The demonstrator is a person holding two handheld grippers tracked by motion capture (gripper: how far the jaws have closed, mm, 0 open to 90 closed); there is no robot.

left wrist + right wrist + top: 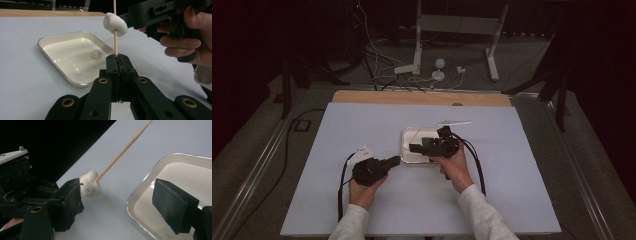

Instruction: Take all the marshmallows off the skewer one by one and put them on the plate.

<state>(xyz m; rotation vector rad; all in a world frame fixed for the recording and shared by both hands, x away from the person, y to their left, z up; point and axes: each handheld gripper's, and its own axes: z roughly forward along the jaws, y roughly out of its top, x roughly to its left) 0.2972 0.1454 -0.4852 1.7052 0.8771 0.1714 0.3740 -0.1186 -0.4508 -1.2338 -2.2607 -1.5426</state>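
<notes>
Centrally, our left gripper (117, 60) clenched the skewer (115, 45); right gripper (120, 202) released. Marshmallow (115, 24) risked tearing if nudged sideways.

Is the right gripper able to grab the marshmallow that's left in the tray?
Probably yes. The right gripper is open and right at the tray, and nothing covers the marshmallow in the tray. The left gripper holds the skewer off to the side.

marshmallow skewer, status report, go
Left gripper shut on skewer, held upright. Right gripper open, one pad beside the marshmallow threaded on the stick. Second marshmallow in tray. Nothing in the way.
</notes>
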